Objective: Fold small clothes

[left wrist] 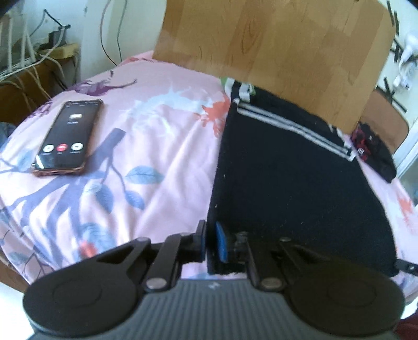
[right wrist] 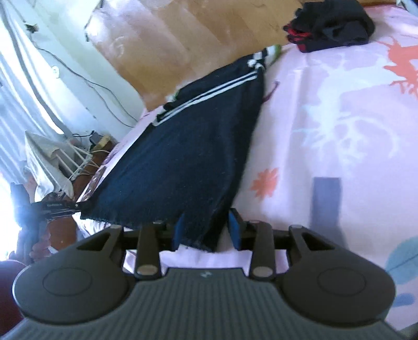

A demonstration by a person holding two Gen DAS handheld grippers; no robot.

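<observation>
A dark navy garment with white stripes (left wrist: 292, 183) lies spread on the pink floral bedsheet (left wrist: 156, 146). My left gripper (left wrist: 210, 242) is shut on the garment's near left corner, its blue pads pinching the edge. In the right wrist view the same garment (right wrist: 188, 157) stretches away towards the headboard. My right gripper (right wrist: 206, 231) has its jaws apart around the garment's near right corner, the cloth lying between the blue pads. The left gripper also shows in the right wrist view (right wrist: 62, 208) at the garment's other near corner.
A phone (left wrist: 66, 136) with a lit call screen lies on the sheet to the left. A wooden headboard (left wrist: 274, 52) stands behind the bed. A black and red bundle of cloth (left wrist: 373, 151) sits at the far right, seen also in the right wrist view (right wrist: 331, 23). Cables and a rack (right wrist: 65, 157) stand beside the bed.
</observation>
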